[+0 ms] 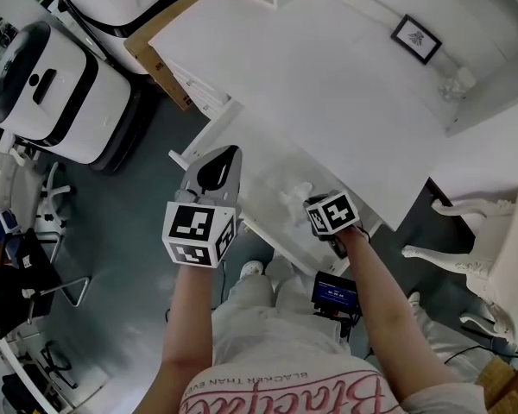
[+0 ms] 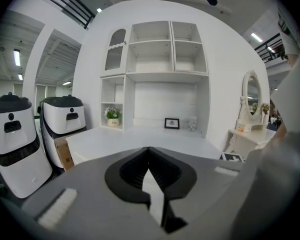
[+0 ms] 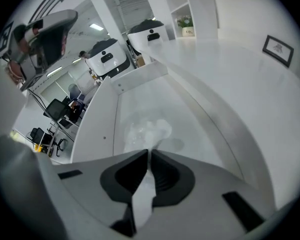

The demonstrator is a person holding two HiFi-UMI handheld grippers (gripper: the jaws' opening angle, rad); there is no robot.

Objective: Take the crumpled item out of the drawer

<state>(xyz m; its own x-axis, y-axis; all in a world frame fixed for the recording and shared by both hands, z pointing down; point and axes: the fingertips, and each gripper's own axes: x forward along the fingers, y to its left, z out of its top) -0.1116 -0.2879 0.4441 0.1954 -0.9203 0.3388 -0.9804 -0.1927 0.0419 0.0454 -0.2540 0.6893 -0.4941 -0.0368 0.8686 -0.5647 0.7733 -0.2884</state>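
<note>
Head view: the crumpled white item (image 1: 295, 198) sits in the open drawer (image 1: 205, 138), right at my right gripper (image 1: 318, 207); my left gripper (image 1: 225, 160) is farther off. Left gripper view: jaws pressed together, empty. Right gripper view: my jaws look pinched on the item's near tip, its bulk straight ahead.

blurred: crumpled item (image 3: 149, 130) | cut off at right edge: chair (image 1: 492, 257) | too small to read: framed picture (image 1: 416, 39)

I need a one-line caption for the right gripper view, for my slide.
Right tongs grip the crumpled white item over the open drawer.
</note>
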